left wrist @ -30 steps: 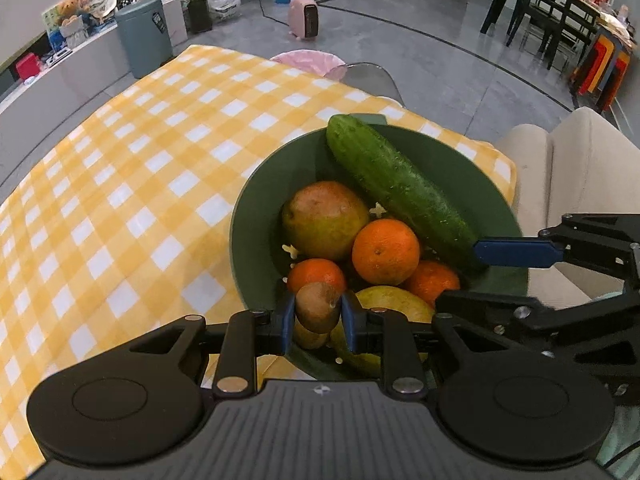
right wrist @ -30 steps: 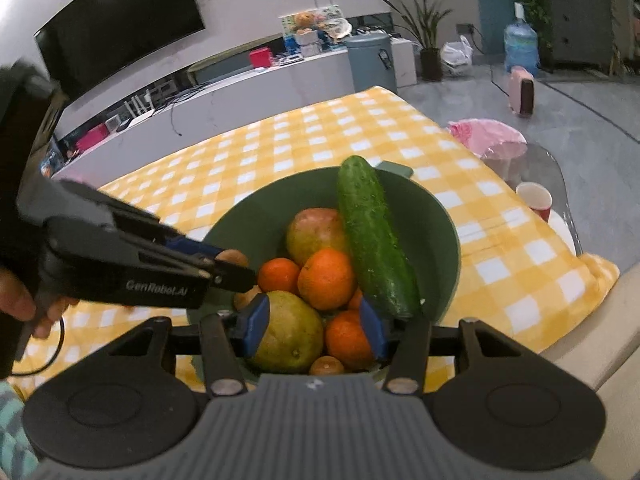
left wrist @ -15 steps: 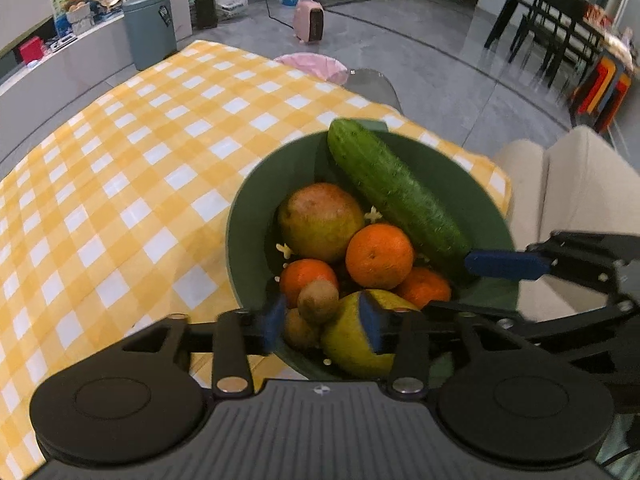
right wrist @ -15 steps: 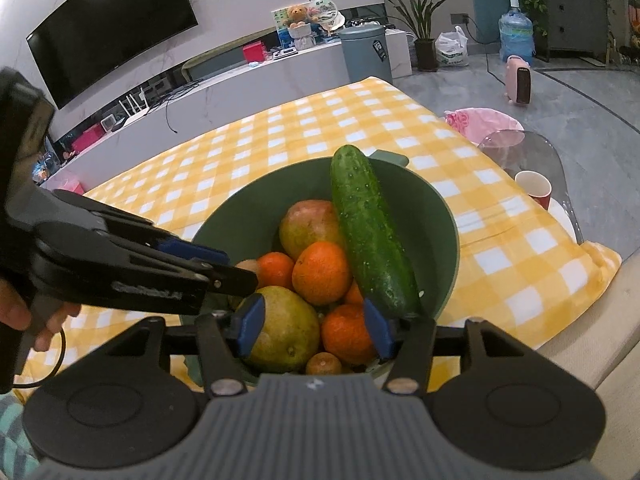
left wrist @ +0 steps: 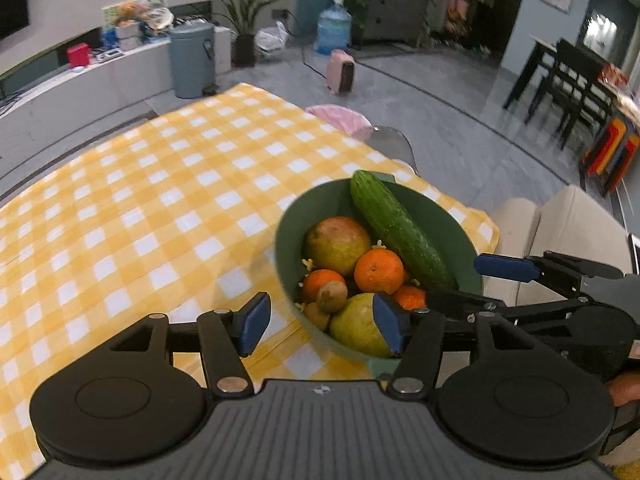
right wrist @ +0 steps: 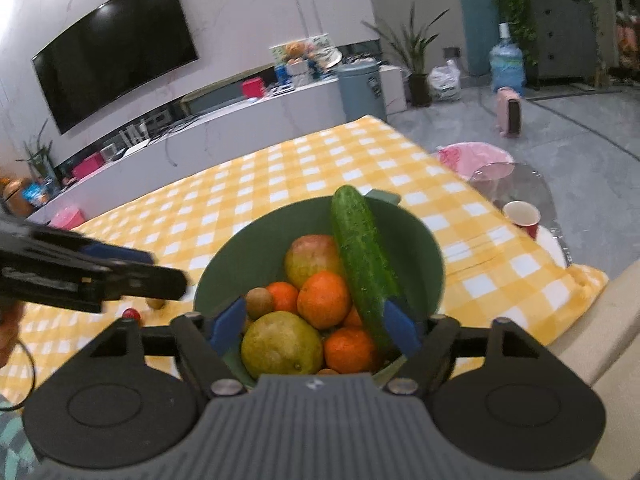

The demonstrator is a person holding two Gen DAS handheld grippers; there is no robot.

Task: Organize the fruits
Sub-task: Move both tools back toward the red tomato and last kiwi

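While my left gripper (left wrist: 318, 322) is hanging released beside bowl (left wrist: 286, 216), right gripper (right wrist: 314, 326), jaws just opening, empty, is straddling pear (right wrist: 282, 344); cucumber (right wrist: 362, 256) is running lengthwise away, nearer right.

A wall-mounted television (right wrist: 114, 46) hangs above a long white console (right wrist: 224, 130) (grey glossy floor (left wrist: 452, 120) beyond).

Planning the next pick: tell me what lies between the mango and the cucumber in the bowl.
In the right wrist view, an orange sits between the mango and the cucumber low in the green bowl; higher up they nearly touch.
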